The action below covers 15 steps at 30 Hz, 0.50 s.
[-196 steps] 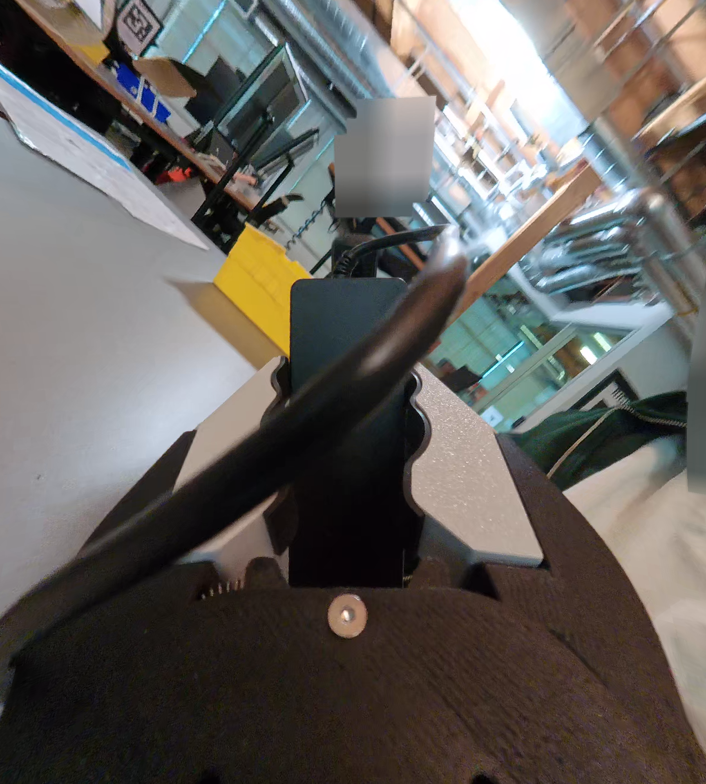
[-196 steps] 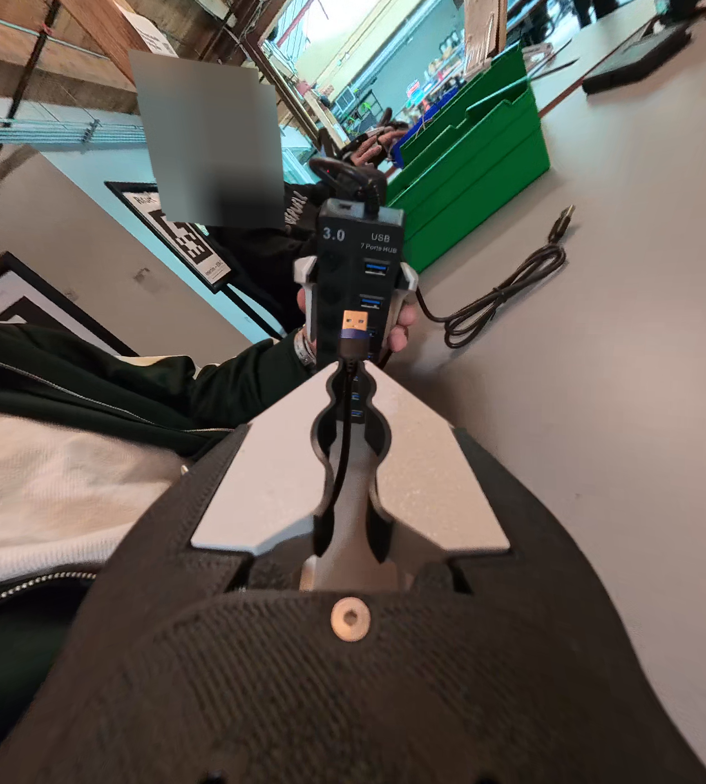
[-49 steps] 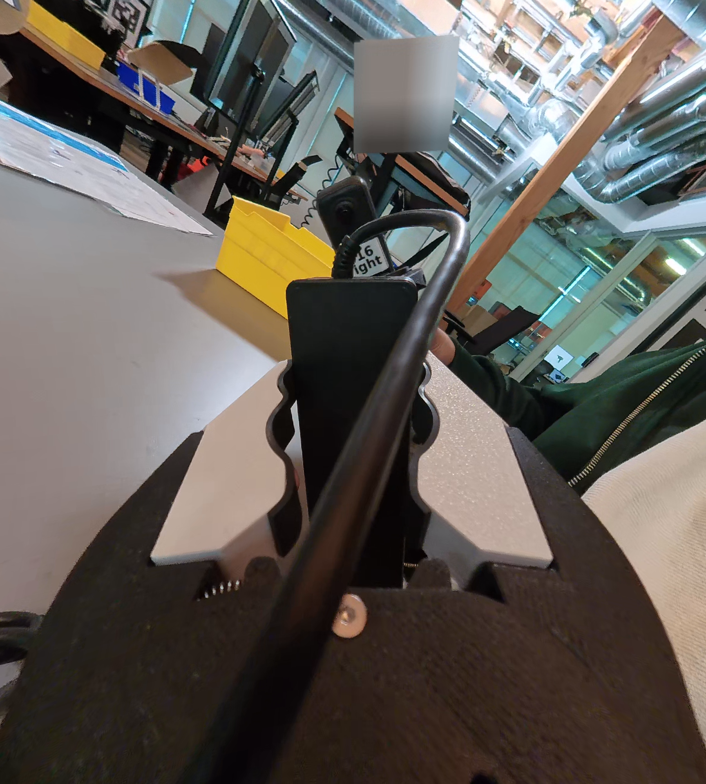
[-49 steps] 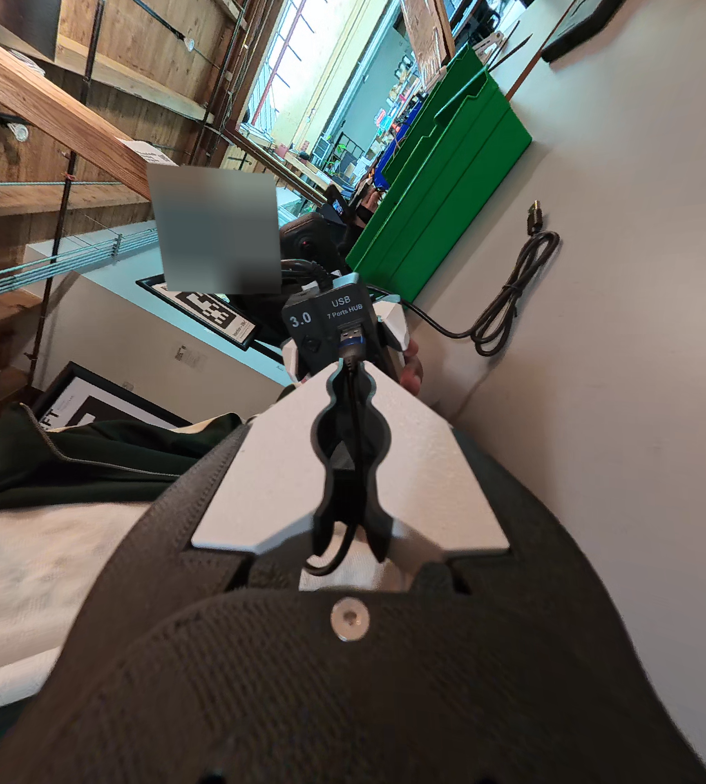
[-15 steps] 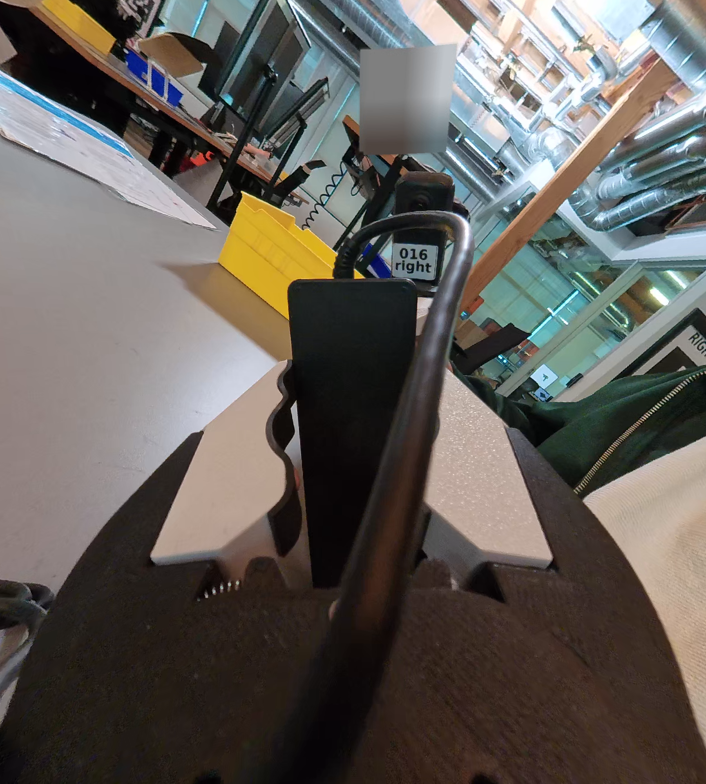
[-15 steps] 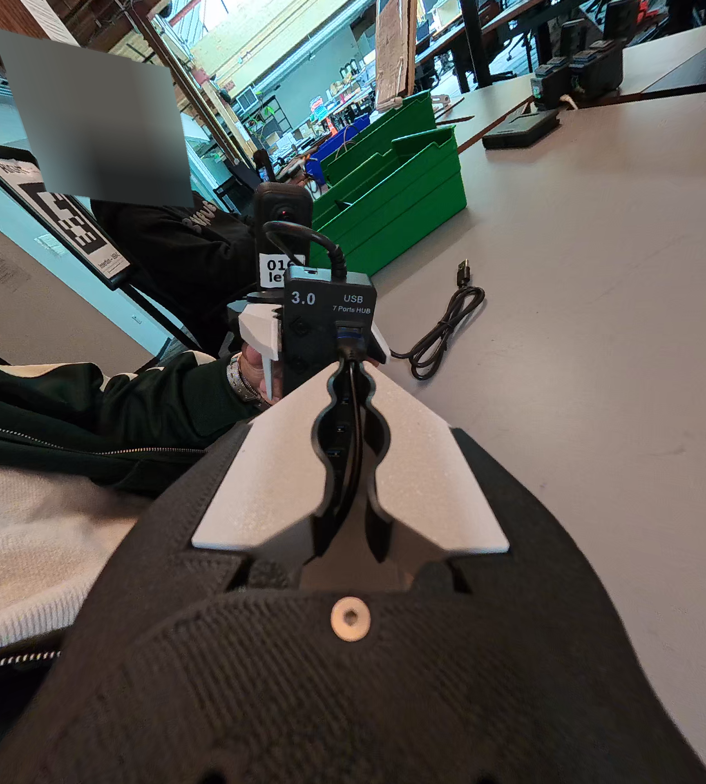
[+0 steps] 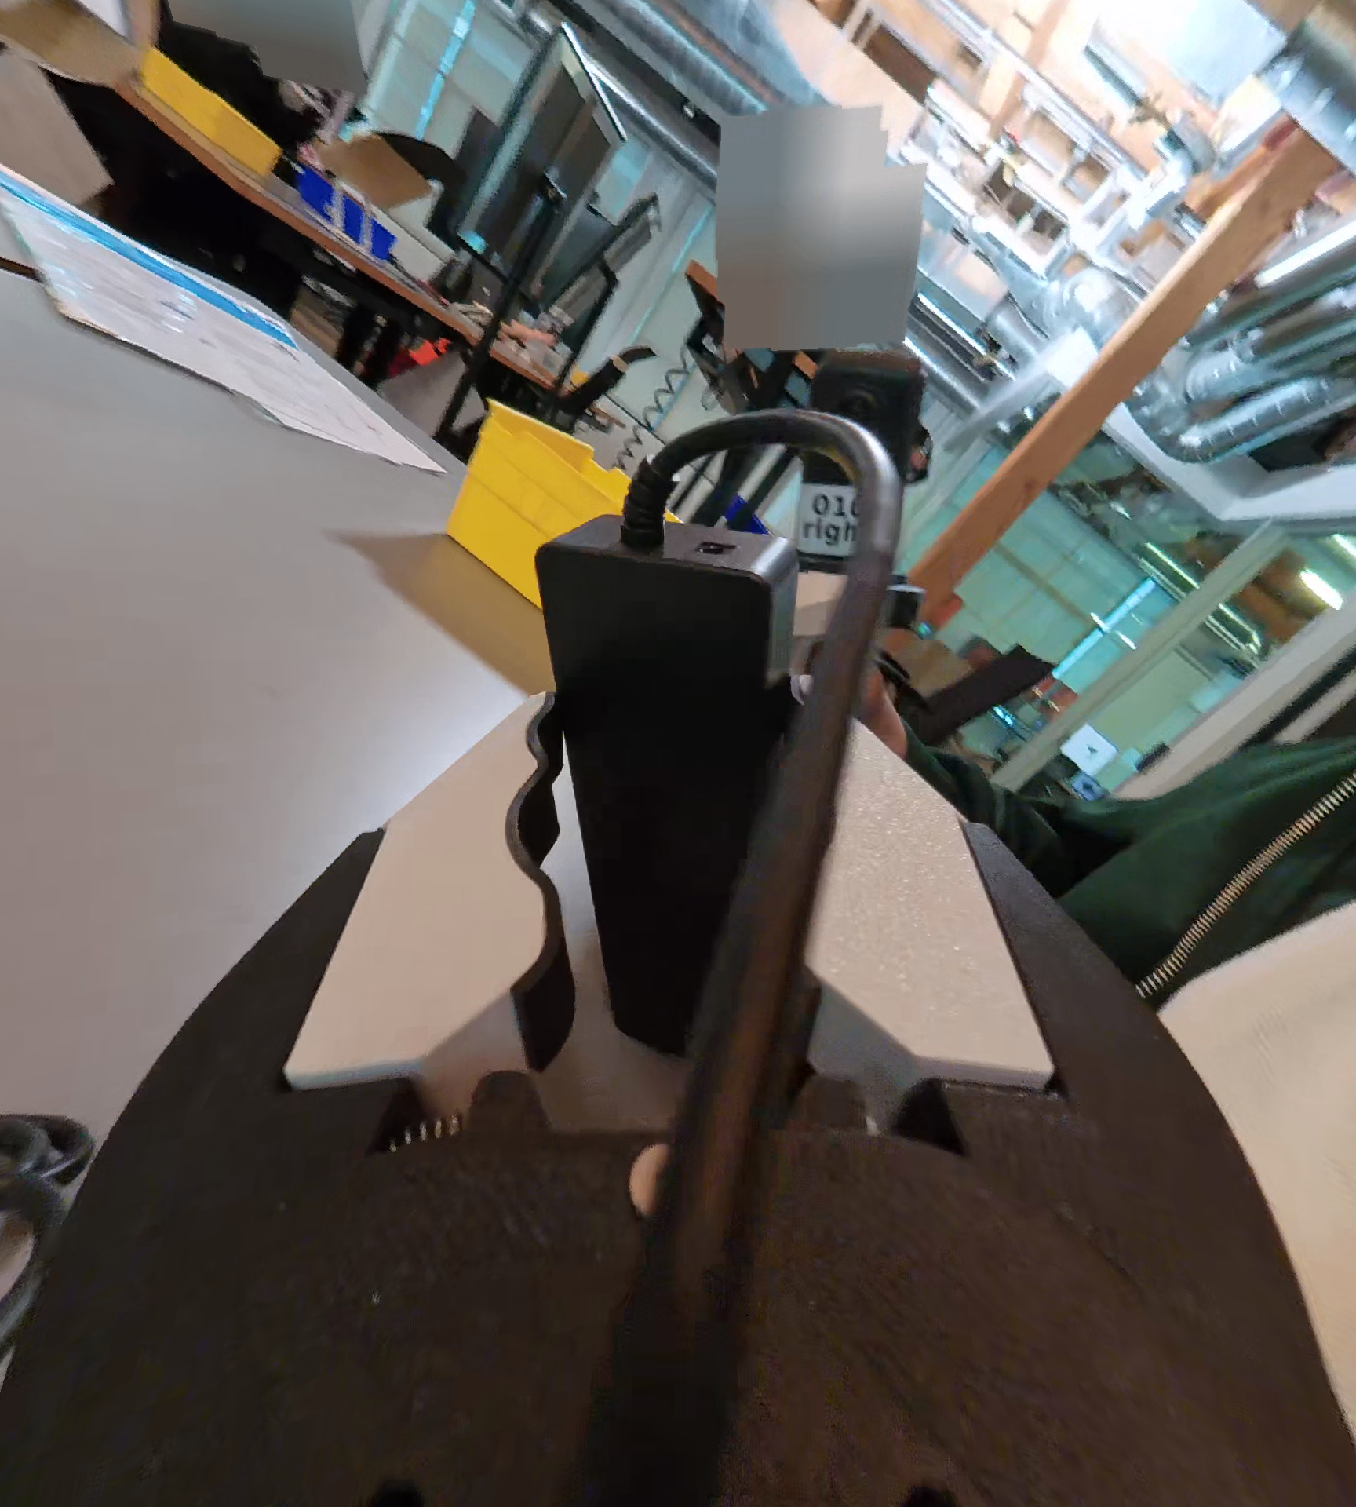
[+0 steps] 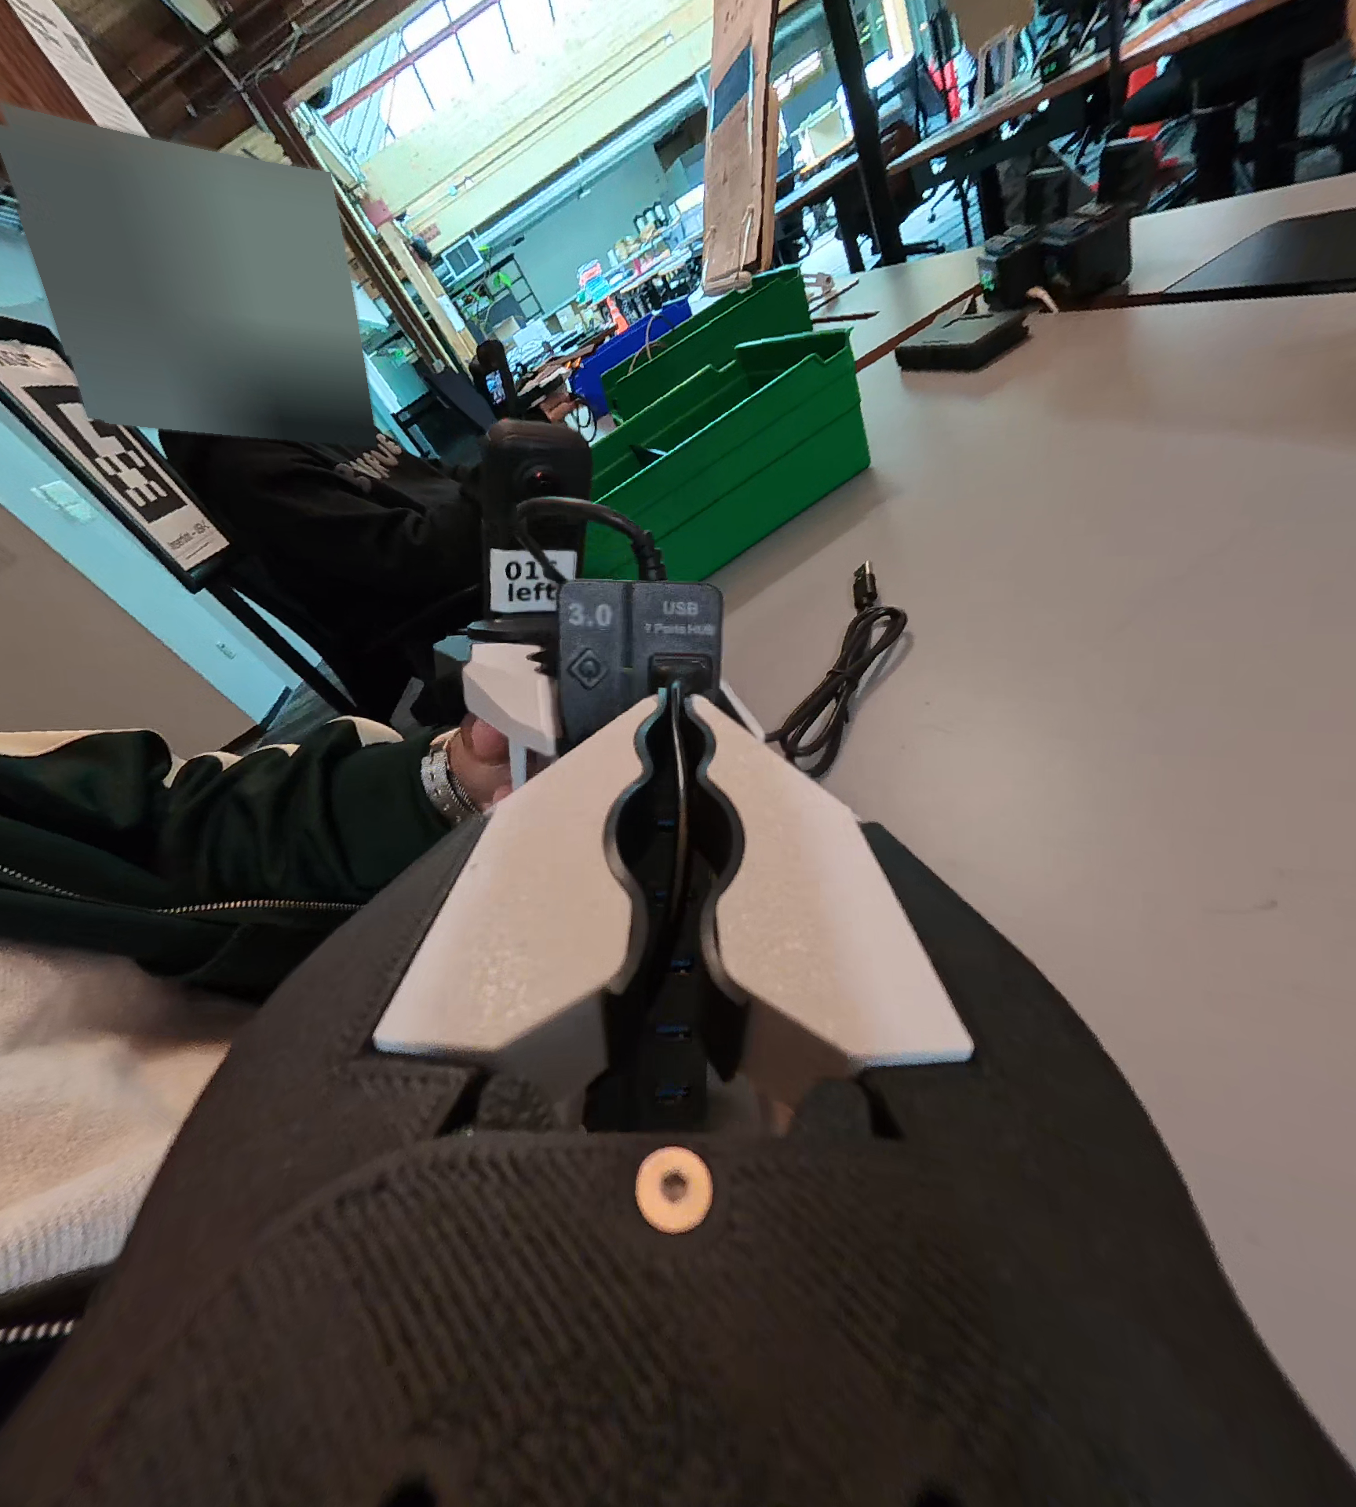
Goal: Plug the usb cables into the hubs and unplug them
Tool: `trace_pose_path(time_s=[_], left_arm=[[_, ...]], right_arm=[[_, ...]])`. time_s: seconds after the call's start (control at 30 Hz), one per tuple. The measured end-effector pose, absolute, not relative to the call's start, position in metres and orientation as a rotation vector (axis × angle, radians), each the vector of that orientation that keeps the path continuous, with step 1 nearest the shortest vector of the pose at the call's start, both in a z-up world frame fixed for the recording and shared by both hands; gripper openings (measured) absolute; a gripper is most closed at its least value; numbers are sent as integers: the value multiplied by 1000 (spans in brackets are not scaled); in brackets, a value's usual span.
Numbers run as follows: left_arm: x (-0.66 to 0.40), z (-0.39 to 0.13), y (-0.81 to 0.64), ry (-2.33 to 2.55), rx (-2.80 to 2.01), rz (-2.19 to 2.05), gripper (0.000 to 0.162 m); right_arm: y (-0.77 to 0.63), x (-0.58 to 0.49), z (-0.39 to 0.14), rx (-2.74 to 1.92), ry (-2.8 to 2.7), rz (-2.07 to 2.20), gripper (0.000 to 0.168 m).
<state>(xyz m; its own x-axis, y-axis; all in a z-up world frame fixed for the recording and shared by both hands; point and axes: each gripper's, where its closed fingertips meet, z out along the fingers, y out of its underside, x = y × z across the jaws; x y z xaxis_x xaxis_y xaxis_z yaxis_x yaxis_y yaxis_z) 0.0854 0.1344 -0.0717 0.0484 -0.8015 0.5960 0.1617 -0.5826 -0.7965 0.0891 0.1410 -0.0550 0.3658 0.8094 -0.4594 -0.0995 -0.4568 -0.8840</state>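
Observation:
My left gripper (image 7: 683, 734) is shut on a black USB hub (image 7: 658, 693), held upright above the grey table and seen from its back. The hub's own thick cable (image 7: 805, 815) loops from its top back over the gripper. In the right wrist view the hub (image 8: 597, 644) faces me between the left gripper's white fingers (image 8: 508, 693). My right gripper (image 8: 676, 705) is shut on a thin black USB cable (image 8: 679, 815). Its plug (image 8: 679, 670) sits in the hub's top port. The ports below are partly hidden behind my fingers.
A second black USB cable (image 8: 838, 685) lies coiled on the grey table (image 8: 1148, 652) to the right of the hub. Green bins (image 8: 740, 457) stand behind it. A yellow bin (image 7: 520, 497) and a paper sheet (image 7: 169, 318) are at the far side. A person's sleeve (image 8: 210, 807) is on the left.
The plug was free in front of the hub 6.5 s ago; it now sits in the top port. My right gripper has moved closer to the hub. The hub has tilted a little.

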Motion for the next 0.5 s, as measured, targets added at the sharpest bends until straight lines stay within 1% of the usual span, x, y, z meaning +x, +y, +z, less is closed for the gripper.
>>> trace_pose_path(time_s=[0.03,0.07,0.13,0.17,0.23,0.3,0.33,0.43,0.5], left_arm=[[83,-72,140,619,-1586,-1622,54],[80,-72,147,573,-1595,-1610,57],[73,-72,157,498,-1603,-1612,68],[71,-70,158,481,-1595,-1623,62],[70,-70,158,490,-1595,-1619,57],[74,-75,157,525,-1615,-1556,64],[76,-78,157,549,-1625,-1510,61],[84,-84,154,629,-1628,-1341,64],[88,-86,153,674,-1608,-1215,62]], right_arm=[[142,91,-53,-1692,-628,1221,0],[144,93,-49,-1673,-619,1200,0],[149,100,-44,-1644,-593,1143,0],[150,103,-42,-1631,-587,1113,0],[151,104,-40,-1611,-602,1063,0],[150,102,-39,-1596,-619,1005,0],[150,101,-38,-1592,-621,971,0],[151,96,-39,-1589,-621,836,0],[149,89,-39,-1581,-650,738,0]])
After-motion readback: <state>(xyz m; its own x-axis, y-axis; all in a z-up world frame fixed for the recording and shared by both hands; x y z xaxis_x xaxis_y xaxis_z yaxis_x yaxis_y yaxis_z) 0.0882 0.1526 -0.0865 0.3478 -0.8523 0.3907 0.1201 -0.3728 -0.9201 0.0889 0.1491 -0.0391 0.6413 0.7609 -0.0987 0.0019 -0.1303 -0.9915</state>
